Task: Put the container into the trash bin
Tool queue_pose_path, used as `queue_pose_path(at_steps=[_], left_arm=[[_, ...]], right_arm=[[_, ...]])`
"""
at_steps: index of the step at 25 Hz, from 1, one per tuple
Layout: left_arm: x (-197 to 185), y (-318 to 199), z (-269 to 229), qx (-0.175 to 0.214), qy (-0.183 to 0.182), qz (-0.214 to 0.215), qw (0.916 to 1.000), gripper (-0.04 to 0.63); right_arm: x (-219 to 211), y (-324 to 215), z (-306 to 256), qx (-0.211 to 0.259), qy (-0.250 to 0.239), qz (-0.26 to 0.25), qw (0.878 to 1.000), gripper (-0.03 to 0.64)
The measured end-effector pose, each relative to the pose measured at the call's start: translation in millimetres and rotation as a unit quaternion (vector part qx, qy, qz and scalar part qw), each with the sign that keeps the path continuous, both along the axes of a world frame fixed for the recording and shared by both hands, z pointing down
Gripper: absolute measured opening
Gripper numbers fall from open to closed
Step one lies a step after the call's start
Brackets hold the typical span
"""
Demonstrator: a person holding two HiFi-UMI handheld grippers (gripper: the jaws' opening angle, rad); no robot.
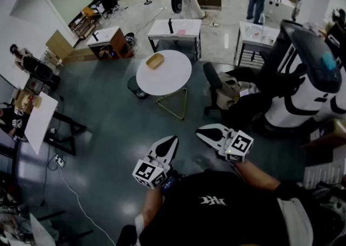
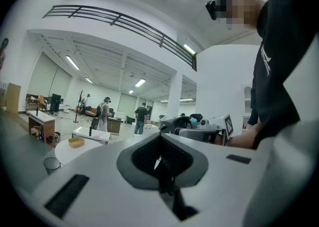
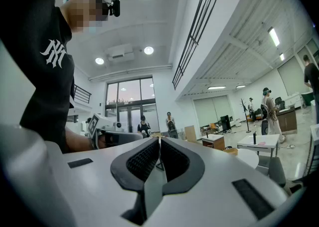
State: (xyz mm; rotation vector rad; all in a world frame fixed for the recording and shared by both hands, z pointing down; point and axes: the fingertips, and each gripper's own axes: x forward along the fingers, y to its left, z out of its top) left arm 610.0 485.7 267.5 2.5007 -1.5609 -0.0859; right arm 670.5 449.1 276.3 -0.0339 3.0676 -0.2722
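Over on the left, a wooden cabinet [image 1: 111, 44] stands on the pale floor at the back. Next along is the dark trash bin [image 1: 136, 86], down on the floor just beside the round white table [image 1: 173, 80]. On that table, towards its far edge, lies the tan container [image 1: 155, 60], well apart from both grippers and with nothing touching it.

Down front, the left gripper [image 1: 171, 144] is held level ahead of the person's chest, with its jaws pressed together and nothing between them. Just to its right, the right gripper [image 1: 205, 131] is level too, and its jaws are all but meeting and likewise empty. Both point out towards the table.

Further right, a black office chair [image 1: 215, 84] stands near the table. At the far right there's a large white-and-black machine [image 1: 303, 85].
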Motion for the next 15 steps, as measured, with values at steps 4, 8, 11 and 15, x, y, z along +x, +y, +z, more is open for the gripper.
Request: queue_pose_path(at_steps=[4,8,11,15], left_arm=[[-0.1,-1.9,-0.4,-0.002,0.003,0.005,1.0,0.003],[-2.6,-2.6,-3.2,0.002,0.012,0.006,0.9999,0.003],[-1.5,-4.2,-3.5,0.004,0.013,0.007,0.9999,0.003],[-1.7,-5.5,-3.0,0.003,0.014,0.005,0.9999,0.003]], right_arm=[[-0.1,-1.4,0.1,-0.003,0.002,0.001,1.0,0.041],[-0.4,-2.3,-0.4,-0.006,0.0,0.003,1.0,0.041],[0.9,-4.5,-1.0,-0.007,0.002,0.004,1.0,0.041],[1.4,-6.8,-2.2,-0.004,0.004,0.006,1.0,0.041]])
